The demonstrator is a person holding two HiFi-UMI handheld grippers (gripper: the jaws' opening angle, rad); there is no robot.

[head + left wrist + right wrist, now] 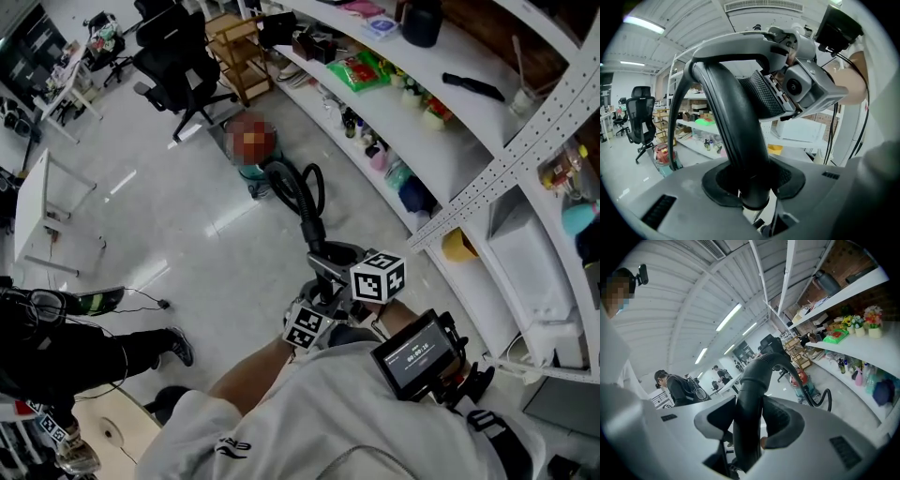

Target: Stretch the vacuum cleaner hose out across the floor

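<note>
The pale floor (187, 206) runs beside long white shelves (469, 150). Near the shelves stands the vacuum cleaner (661, 157). Its black hose (298, 192) loops up off the floor into both grippers. The left gripper (752, 180) and right gripper (747, 423), close together, each clamp the hose.

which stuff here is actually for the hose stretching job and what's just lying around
For the job: vacuum hose, vacuum cleaner, left gripper and right gripper, both clamped on the hose.

Lying about: office chair, wooden cart, green packet and yellow bowl on the shelves, white table.
</note>
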